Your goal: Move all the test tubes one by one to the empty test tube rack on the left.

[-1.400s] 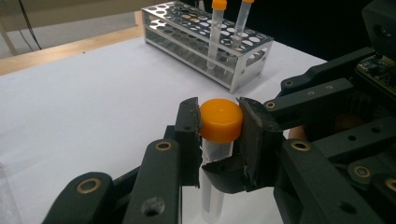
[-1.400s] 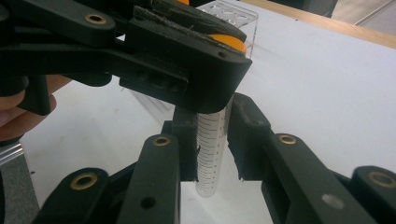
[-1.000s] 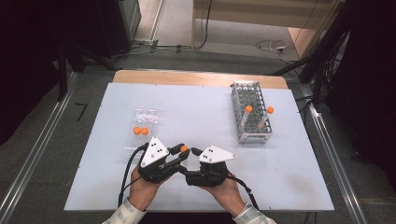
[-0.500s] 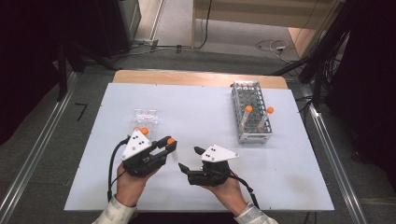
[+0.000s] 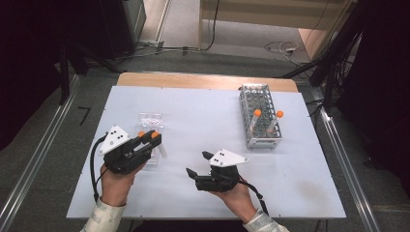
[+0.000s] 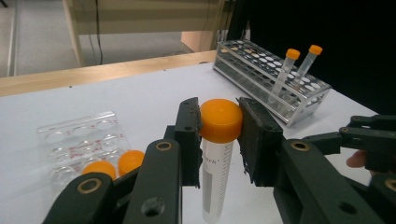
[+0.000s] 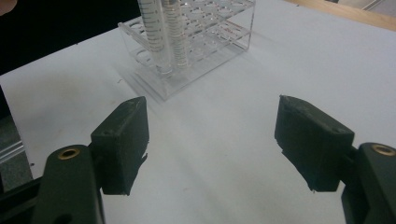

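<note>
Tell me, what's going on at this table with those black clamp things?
A person sits at a white table with a hand-held gripper in each hand. The left gripper is clamped on the orange cap of a clear plastic tube, held upright above the table, near a clear well plate where two more orange caps show. The right gripper is open, with nothing between its jaws, and hangs just above the table. A tube rack at the far right holds two capped tubes.

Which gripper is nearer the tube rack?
Right. The right gripper sits near mid-table, jaws open, diagonally short of the tube rack. The left gripper, holding an orange-capped tube, is farther left, by the clear well plate.
</note>
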Action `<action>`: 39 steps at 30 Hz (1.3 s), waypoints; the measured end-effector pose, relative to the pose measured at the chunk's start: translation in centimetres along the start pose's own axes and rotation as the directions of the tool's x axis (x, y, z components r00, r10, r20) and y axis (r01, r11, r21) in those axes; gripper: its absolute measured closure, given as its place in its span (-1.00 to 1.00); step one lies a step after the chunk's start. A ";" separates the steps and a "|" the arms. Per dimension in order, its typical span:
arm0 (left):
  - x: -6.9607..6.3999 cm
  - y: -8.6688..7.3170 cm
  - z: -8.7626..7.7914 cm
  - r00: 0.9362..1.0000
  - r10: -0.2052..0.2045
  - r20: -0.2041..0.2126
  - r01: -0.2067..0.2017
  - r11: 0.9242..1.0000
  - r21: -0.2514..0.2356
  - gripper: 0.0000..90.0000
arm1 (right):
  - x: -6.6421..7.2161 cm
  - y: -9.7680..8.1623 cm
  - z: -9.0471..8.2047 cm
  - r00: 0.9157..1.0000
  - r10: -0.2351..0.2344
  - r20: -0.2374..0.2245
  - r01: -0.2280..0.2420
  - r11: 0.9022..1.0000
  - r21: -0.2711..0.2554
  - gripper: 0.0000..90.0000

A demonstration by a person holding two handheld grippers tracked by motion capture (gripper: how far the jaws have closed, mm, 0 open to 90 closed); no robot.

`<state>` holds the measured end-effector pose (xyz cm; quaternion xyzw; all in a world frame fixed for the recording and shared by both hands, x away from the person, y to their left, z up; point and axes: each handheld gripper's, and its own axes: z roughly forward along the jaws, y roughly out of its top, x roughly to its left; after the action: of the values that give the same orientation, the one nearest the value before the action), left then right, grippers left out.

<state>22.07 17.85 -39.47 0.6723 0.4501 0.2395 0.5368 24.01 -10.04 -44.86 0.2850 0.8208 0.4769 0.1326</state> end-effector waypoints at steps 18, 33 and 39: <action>1.7 0.2 -0.9 0.997 -0.019 -0.078 0.016 0.999 -0.041 0.55 | -0.1 -0.1 0.0 1.000 0.002 0.004 -0.002 1.000 0.004 -0.45; 1.9 -0.1 -0.7 0.989 0.027 -0.146 -0.030 0.999 -0.023 0.55 | 0.0 -0.2 0.1 1.000 0.001 0.005 -0.001 1.000 0.007 -0.45; 1.9 -0.6 -0.2 0.987 0.033 -0.155 -0.035 0.999 -0.011 0.55 | 0.0 -0.2 0.1 1.000 -0.002 0.005 0.002 1.000 0.011 -0.44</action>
<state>22.61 19.60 -40.26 0.6554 0.4771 0.3033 0.5008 24.03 -10.07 -45.12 0.2859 0.8236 0.4714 0.1334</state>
